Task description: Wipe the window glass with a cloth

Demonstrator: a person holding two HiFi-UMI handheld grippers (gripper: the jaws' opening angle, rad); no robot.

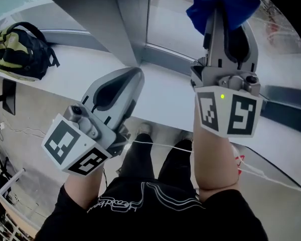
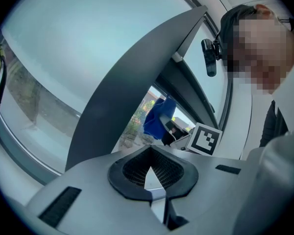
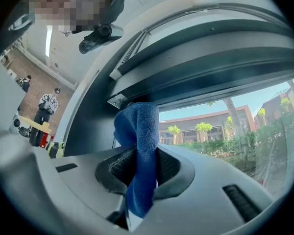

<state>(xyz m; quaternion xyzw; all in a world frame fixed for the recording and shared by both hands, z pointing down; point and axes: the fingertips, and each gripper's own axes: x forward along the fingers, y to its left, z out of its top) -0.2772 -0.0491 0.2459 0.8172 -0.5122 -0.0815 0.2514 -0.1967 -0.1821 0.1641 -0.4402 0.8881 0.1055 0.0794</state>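
Your blue cloth runs off the head view's top edge and covers the tips of your right gripper, so you cannot tell whether it touches the window glass. The bag is cut at the left.

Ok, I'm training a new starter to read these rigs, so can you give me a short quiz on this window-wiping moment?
1. True or false: the left gripper is clamped on the blue microfibre cloth.
2. Where does the black and yellow-green backpack sit? A) on the white window sill B) on the floor C) between the person's feet
3. Fill in: the ___ gripper is held up in front of the window glass.

Key: 1. False: the right gripper grips the cloth, and the left one is shut on nothing. 2. A. 3. Right.
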